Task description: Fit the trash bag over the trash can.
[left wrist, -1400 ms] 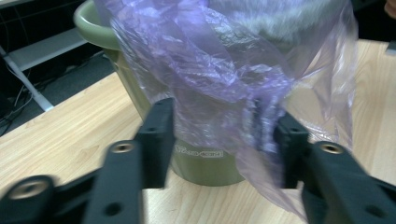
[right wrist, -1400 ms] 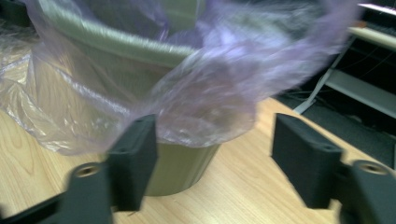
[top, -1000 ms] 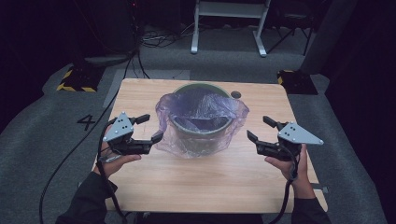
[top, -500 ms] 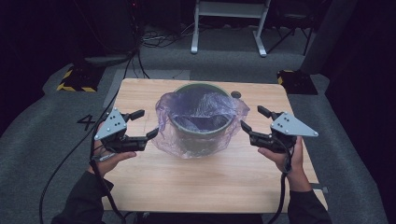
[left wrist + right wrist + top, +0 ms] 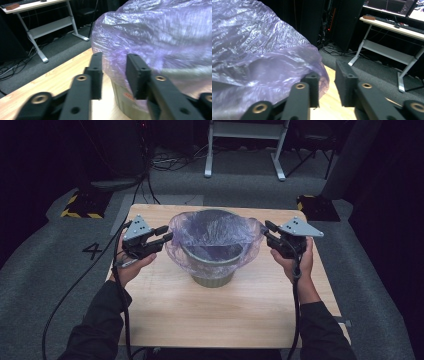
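A grey-green bin lined with a thin purple plastic bag stands in the middle of the wooden table. The bag's rim folds out over the bin's top. My left gripper is at the bag's left edge, and its jaws have just been closing. In the left gripper view a narrow gap still shows between the left gripper jaws, with the bag and bin just beyond. My right gripper is at the bag's right edge and has just been closing too. The right gripper jaws stand slightly apart beside the bag's hanging fold.
The table's front half lies bare between the person's forearms. Behind the table stand a white-legged desk frame and floor cables. Yellow-black striped blocks sit on the grey carpet at the table's far corners.
Both grippers have moved inward from the table's sides to the bag's edges, and their jaws have narrowed from wide open to a small gap.
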{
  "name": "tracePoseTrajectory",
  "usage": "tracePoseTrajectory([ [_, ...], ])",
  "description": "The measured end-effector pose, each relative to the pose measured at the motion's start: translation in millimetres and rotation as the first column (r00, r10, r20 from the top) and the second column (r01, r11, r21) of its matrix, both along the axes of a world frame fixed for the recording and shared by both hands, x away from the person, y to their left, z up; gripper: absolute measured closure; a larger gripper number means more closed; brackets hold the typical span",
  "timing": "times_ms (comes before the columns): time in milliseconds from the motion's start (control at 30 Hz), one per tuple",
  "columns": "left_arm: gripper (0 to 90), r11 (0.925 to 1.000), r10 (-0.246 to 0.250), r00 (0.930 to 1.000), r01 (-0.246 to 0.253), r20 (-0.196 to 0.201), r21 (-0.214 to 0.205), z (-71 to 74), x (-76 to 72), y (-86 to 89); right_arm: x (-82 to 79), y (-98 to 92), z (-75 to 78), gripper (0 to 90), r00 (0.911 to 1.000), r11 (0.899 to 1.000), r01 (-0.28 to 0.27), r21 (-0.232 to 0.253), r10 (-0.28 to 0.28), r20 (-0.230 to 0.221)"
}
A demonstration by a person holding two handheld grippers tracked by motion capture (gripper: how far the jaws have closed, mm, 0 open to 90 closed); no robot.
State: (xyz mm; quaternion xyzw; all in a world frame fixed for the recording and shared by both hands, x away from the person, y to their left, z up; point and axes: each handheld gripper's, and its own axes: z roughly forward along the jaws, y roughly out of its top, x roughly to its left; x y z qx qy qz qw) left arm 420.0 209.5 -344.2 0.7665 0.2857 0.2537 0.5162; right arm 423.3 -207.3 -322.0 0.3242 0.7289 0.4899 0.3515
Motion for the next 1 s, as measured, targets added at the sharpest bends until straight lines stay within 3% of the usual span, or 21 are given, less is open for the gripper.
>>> tracePoseTrajectory([
  [67,76.5,0.9999,0.005,1.0000,-0.005,0.005,0.009,0.0,5.9,-3.5,6.8,1.4,-0.3,78.7,0.9999,1.000,0.010,-0.015,-0.010,0.003],
  [133,76.8,1.0000,0.002,1.0000,-0.002,-0.010,0.001,-0.7,12.7,-5.3,14.0,1.6,-1.9,80.2,0.9998,1.000,0.001,-0.001,-0.001,-0.019],
  [233,77.7,0.9997,0.017,0.9993,-0.016,-0.033,0.020,-4.5,22.9,-8.1,23.0,2.9,-7.2,80.2,0.9988,0.999,0.024,-0.036,-0.026,-0.041],
  [467,78.1,0.9984,0.052,0.9942,-0.054,-0.094,-0.017,-11.6,48.7,-10.0,48.3,4.3,-23.6,80.2,0.9906,0.999,0.041,-0.037,-0.045,-0.130],
  [700,82.3,0.9970,0.074,0.9867,-0.076,-0.145,-0.013,-21.8,68.9,-12.6,68.8,6.4,-29.9,83.9,0.9837,0.999,0.034,-0.001,-0.034,-0.177],
  [833,88.9,0.9983,0.058,0.9900,-0.056,-0.129,0.015,-26.6,73.1,-18.1,76.2,11.4,-35.1,85.0,0.9824,0.999,0.038,-0.021,-0.042,-0.182],
  [1000,89.9,0.9985,0.053,0.9901,-0.051,-0.130,0.021,-33.4,78.4,-23.7,83.3,16.3,-41.9,85.0,0.9802,0.999,0.035,-0.024,-0.039,-0.194],
])
